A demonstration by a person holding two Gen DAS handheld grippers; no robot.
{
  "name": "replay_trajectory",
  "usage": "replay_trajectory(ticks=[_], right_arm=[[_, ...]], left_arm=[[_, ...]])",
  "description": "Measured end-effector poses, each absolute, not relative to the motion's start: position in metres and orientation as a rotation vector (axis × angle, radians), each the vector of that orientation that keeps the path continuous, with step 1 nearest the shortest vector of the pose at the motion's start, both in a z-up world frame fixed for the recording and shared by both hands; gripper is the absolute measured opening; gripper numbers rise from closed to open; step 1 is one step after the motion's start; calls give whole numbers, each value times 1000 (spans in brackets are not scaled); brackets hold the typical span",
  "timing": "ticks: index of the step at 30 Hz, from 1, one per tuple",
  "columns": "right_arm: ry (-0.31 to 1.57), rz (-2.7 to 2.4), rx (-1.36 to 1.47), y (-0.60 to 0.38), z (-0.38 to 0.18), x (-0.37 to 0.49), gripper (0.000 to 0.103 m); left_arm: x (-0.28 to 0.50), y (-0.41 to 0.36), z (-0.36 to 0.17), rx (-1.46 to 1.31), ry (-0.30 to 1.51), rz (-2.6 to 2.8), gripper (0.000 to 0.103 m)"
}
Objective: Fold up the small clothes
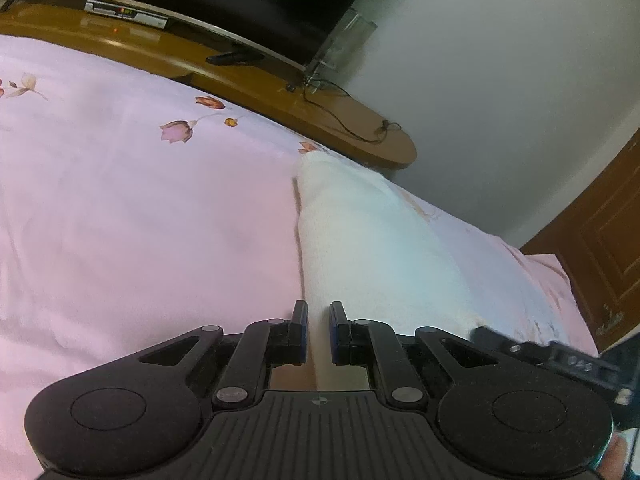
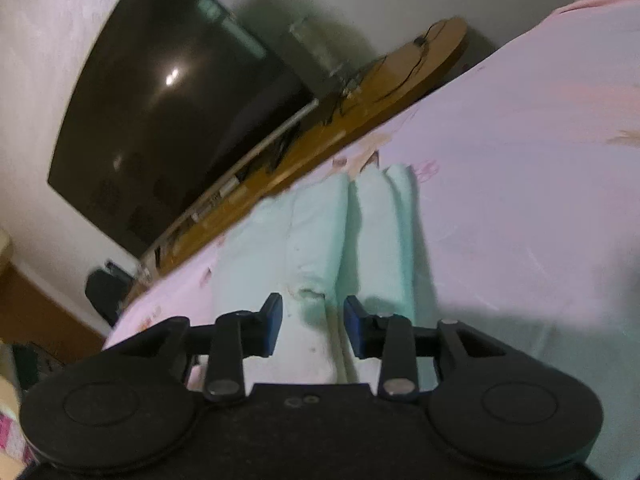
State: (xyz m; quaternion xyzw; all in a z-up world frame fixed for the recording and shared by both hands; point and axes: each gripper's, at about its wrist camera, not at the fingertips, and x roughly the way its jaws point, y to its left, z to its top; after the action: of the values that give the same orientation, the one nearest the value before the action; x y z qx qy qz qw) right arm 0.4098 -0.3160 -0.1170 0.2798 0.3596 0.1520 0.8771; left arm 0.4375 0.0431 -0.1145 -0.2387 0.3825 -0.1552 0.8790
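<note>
i see the white knit garment (image 1: pixel 360 240) lying on the pink floral bed (image 1: pixel 140 220), its long axis running straight away from both grippers. my left hand-held gripper (image 1: pixel 318 332) is clamped on its near edge. my right hand-held gripper (image 2: pixel 313 326) stands parted over the folds, pinching nothing, and looks better placed for the next grab. no lettering reads clearly; the set-top box (image 1: pixel 126 12) display is blurred.

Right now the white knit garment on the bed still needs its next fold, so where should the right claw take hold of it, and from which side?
Probably the thick folded edge nearest the right claw, approached from the near side, low along the pink sheet. The white garment lies flat and lengthwise away from the claw, its layered folds running between the open jaws, so a pinch there should catch the layers together.
</note>
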Motion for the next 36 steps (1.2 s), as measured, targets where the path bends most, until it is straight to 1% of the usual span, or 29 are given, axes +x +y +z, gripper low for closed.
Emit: replay_trajectory(ticks=[2, 6, 7, 10, 11, 14, 18, 20, 22, 23, 24, 25, 26, 27, 28, 31, 32, 33, 34, 36], right_arm=[[791, 352, 585, -311, -126, 419, 36], [783, 438, 532, -287, -121, 419, 38], [793, 421, 501, -283, -122, 420, 38], [798, 395, 548, -284, -129, 431, 30], [801, 389, 550, -284, -128, 434, 16], [763, 377, 421, -270, -112, 425, 13], [680, 352, 401, -273, -86, 393, 13], [712, 305, 394, -281, -95, 392, 13], [803, 279, 413, -287, -117, 410, 14], [799, 293, 436, -290, -119, 412, 17], [776, 294, 459, -294, -116, 412, 24], [742, 279, 474, -299, -109, 408, 28], [708, 260, 481, -303, -104, 405, 39], [689, 249, 491, -308, -100, 400, 45], [680, 247, 518, -313, -100, 404, 45], [708, 224, 546, -316, -105, 430, 41], [711, 230, 545, -315, -106, 437, 34], [700, 236, 524, -313, -106, 442, 13], [684, 237, 457, -307, -103, 446, 10], [659, 241, 313, -297, -98, 443, 9]], left_arm=[[440, 43, -116, -494, 801, -328, 9], [445, 43, -119, -492, 809, -326, 9], [446, 43, -120, -495, 810, -325, 9], [448, 42, -117, -477, 803, -323, 9], [449, 40, -116, -467, 803, -324, 9], [449, 34, -109, -457, 789, -344, 9], [449, 19, -103, -433, 788, -387, 9], [450, 11, -104, -407, 803, -386, 9], [450, 5, -102, -376, 807, -369, 9], [450, 5, -100, -365, 802, -372, 9], [449, 5, -97, -361, 793, -376, 9], [449, 6, -97, -365, 789, -380, 9], [449, 6, -97, -371, 789, -386, 9], [450, 6, -98, -371, 792, -387, 9], [451, 5, -99, -368, 794, -385, 9], [452, 1, -100, -369, 800, -381, 9], [453, 1, -100, -365, 803, -380, 9], [453, 1, -100, -364, 807, -382, 9], [453, 1, -100, -368, 811, -387, 9], [453, -1, -98, -362, 816, -399, 9]])
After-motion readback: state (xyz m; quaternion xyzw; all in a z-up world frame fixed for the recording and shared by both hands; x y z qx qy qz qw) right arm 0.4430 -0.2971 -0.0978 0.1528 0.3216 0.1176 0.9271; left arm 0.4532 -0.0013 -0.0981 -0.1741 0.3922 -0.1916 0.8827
